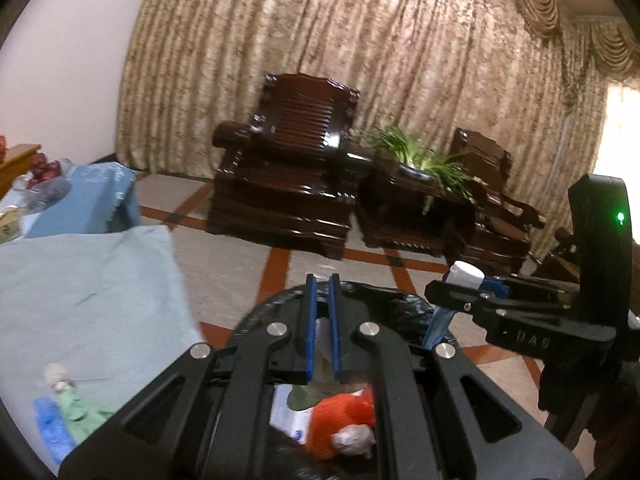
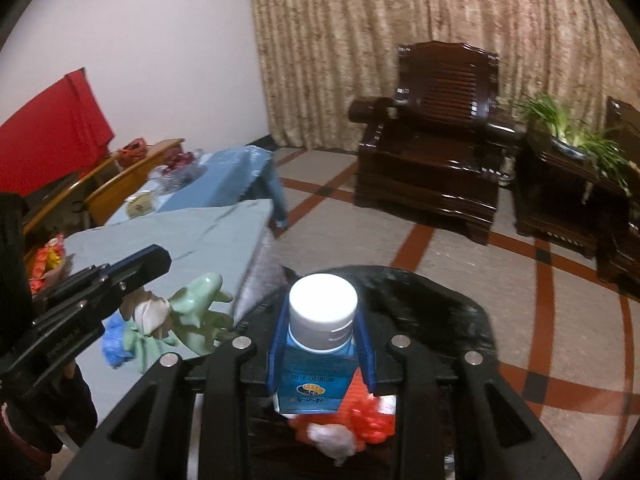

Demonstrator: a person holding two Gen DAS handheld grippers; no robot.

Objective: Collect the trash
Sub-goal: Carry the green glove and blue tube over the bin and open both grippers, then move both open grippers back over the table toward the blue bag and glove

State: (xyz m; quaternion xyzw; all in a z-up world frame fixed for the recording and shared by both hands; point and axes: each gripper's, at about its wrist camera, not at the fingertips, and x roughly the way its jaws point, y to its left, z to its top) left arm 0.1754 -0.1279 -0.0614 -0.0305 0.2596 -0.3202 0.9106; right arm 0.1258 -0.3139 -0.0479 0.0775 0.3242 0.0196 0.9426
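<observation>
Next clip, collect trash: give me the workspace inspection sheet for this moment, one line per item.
Surface: table under a pale blue cloth, left of the bin.
Job's things: blue bottle with a white cap over the black-lined trash bin; an orange wrapper and a crumpled white wad lie inside.
Clutter: green, white and blue scraps on the table's near edge.
Grippers: right gripper shut on the bottle; left gripper shut, something pale between its blue pads, what it is unclear.
Cables: nothing seen.
Surroundings: dark wooden armchair, potted green plant, beige curtain, tiled floor.
</observation>
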